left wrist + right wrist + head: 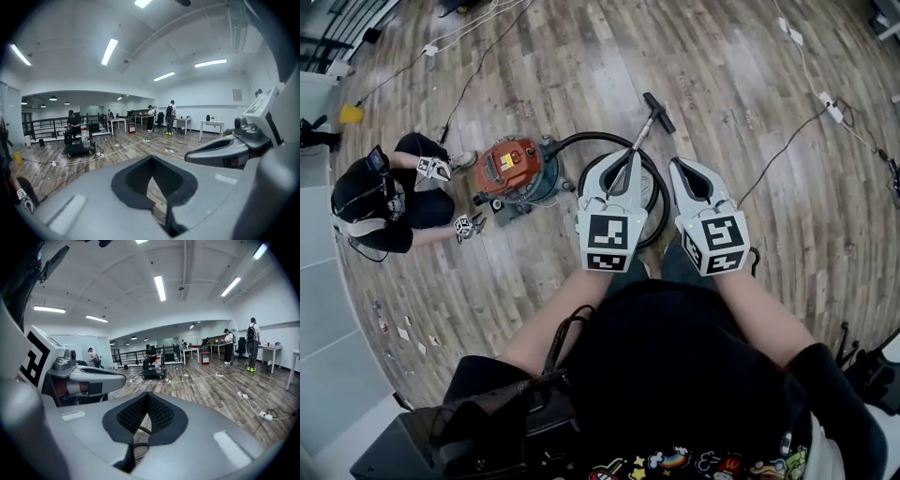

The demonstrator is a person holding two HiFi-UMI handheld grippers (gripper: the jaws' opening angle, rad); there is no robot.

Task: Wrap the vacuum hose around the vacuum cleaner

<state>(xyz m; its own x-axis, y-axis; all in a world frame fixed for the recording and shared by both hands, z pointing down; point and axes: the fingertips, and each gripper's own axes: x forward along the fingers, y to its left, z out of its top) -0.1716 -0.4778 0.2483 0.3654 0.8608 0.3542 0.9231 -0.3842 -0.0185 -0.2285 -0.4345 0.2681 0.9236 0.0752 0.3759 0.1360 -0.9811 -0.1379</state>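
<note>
1. At the far left, another person (382,202) is crouching on the wood floor (534,56).
2. The vacuum cleaner (517,169), with an orange top and blue body, is sitting on the floor just right of that person and well below your grippers.
3. The vacuum hose (581,138) is leaving the cleaner's right side and lying in a loose loop on the floor beside it, not yet wound round the body. The wand (645,129) is lying across the loop.
4. You are holding the left gripper (614,161) (151,157) in the air above that loop. Its jaws are pressing together at the tips and pinching nothing.
5. You are holding the right gripper (682,167) (147,393) just beside it. Its jaws are likewise meeting tip to tip, empty.
6. At the right, a floor cable (787,141) is trailing to a white power strip (832,111).
</note>
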